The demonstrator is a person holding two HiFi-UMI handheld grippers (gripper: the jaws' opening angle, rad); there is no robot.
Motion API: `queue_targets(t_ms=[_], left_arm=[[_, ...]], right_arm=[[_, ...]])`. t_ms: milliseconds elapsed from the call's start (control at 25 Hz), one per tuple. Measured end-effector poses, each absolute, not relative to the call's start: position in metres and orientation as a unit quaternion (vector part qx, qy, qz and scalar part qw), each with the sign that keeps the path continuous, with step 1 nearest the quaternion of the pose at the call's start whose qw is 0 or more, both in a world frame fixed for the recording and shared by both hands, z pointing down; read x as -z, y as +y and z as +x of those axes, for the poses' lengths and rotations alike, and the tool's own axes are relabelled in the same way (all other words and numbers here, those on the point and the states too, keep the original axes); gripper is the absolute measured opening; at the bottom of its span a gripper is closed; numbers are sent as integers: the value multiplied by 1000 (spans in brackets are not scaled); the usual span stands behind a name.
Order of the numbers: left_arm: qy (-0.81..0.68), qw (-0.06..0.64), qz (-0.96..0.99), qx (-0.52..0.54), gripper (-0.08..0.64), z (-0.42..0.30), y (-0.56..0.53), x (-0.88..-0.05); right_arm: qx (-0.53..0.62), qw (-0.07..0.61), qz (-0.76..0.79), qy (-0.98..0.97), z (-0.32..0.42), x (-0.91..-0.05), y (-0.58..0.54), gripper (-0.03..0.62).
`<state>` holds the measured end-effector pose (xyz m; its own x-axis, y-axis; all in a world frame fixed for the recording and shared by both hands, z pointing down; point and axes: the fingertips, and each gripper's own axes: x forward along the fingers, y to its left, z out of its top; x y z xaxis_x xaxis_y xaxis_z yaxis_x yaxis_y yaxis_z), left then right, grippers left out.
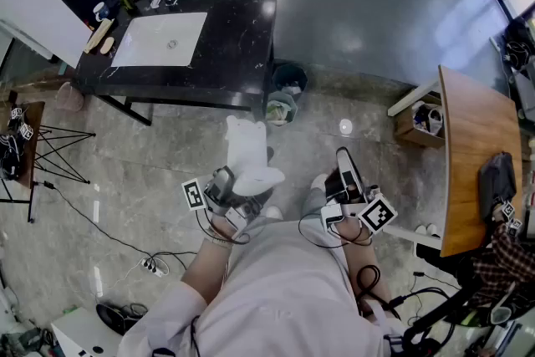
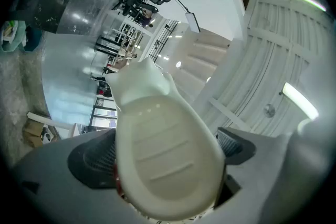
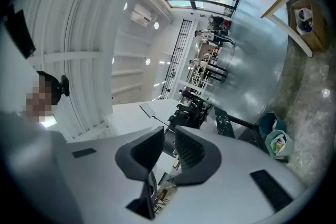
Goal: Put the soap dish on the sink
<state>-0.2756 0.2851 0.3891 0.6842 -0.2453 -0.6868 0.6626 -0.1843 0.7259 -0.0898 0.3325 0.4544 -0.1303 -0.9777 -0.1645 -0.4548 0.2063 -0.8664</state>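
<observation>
— Soap dish (image 1: 249, 148): where is it?
— In the left gripper (image 2: 167, 150). The jaws are spread wide and clamp the dish's broad end from both sides; its narrow end sticks out ahead. The left gripper view looks into its hollow, where three raised ribs show.
— And the sink (image 1: 188, 25)?
— Well apart from the dish, a white basin set into the black counter (image 1: 238, 38).
— The other tool?
— The right gripper (image 3: 167, 147) has its pads drawn all but together on nothing.
— Any other containers?
— Two bins just beside the counter's corner: a dark bin (image 1: 290, 78), and a pale green bin (image 1: 280, 108) holding crumpled litter. A wooden crate (image 1: 411, 128) under the wooden table (image 1: 472, 155) holds small items I cannot identify.
</observation>
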Motion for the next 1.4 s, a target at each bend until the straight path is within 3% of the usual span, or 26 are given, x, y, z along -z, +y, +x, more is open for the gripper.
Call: queue_targets(t_ms=[680, 1400], left_arm=[[121, 615, 687, 367, 584, -249, 233, -402], [61, 606, 687, 396, 583, -146, 89, -402]], right_arm=[[353, 391, -502, 686, -70, -471, 260, 77], [398, 368, -464, 700, 42, -475, 100, 77]])
